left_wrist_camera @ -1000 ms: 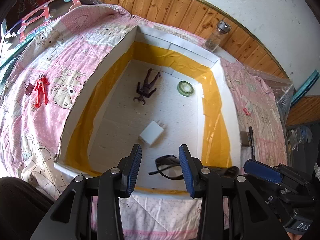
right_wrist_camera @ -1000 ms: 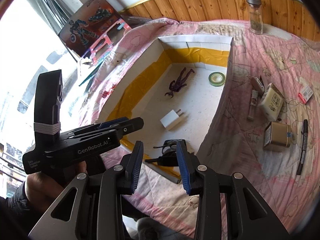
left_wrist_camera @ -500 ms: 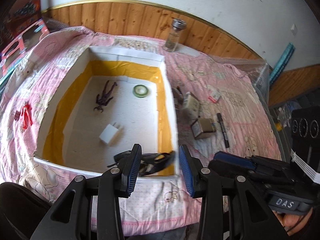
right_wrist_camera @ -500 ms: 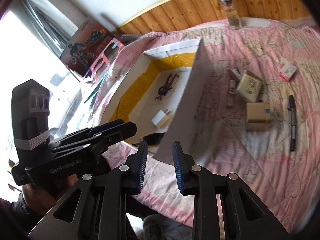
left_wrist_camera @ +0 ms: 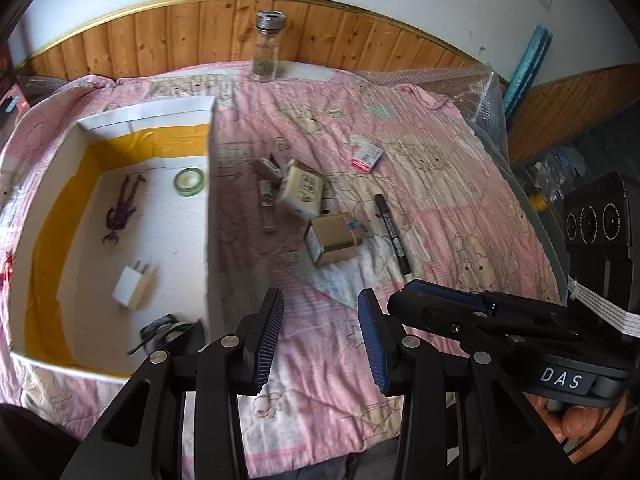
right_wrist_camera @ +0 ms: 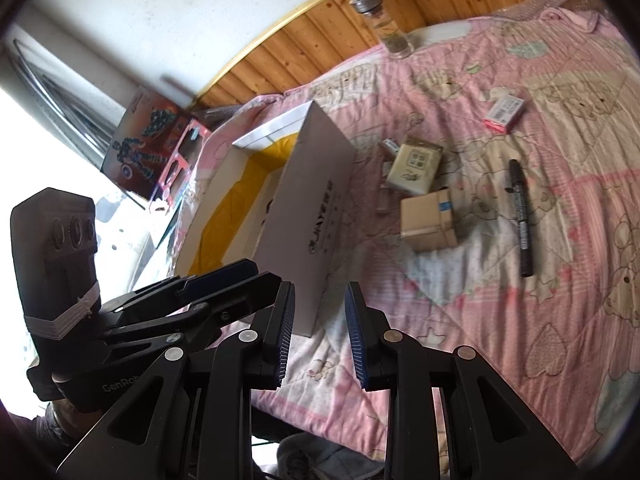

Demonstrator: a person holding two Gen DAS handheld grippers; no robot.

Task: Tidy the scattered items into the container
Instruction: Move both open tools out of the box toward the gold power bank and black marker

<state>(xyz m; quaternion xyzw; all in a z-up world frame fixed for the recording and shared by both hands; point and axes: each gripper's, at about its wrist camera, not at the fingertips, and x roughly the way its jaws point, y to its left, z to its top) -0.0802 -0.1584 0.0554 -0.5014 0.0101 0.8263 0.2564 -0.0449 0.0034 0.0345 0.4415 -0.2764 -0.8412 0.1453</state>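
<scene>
Container (left_wrist_camera: 210, 216): a white box with yellow-taped inner walls, lying on the pink quilt (left_wrist_camera: 440, 208) at 9 o'clock in the left wrist view.
In the container: a dark toy figure (left_wrist_camera: 120, 212) at its far left, a green tape roll (left_wrist_camera: 189, 182) at the far right corner, a white plug adapter (left_wrist_camera: 134, 286) nearer, and black glasses (left_wrist_camera: 168, 330) at the near right corner.
Red toy (left_wrist_camera: 6, 268): outside the box, at the frame's 9 o'clock edge, mostly cut off.
Left gripper (left_wrist_camera: 320, 340): at 6 o'clock, fingers parted with only quilt between them, holding nothing.
Scattered items: just right of the box wall, close together, lie a small tube (left_wrist_camera: 267, 210), a cream box (left_wrist_camera: 302, 194) and a tan box (left_wrist_camera: 334, 238).
Black marker (left_wrist_camera: 392, 234): right of the tan box, apart from it.
Red-and-white packet (left_wrist_camera: 367, 157): toward 1 o'clock from the cream box, alone.
Glass jar (left_wrist_camera: 266, 54): upright at 12 o'clock by the wood panelling.
Right gripper (right_wrist_camera: 320, 338): at 6 o'clock in its own view, fingers apart, empty; the box's near corner lies just beyond its left finger.
</scene>
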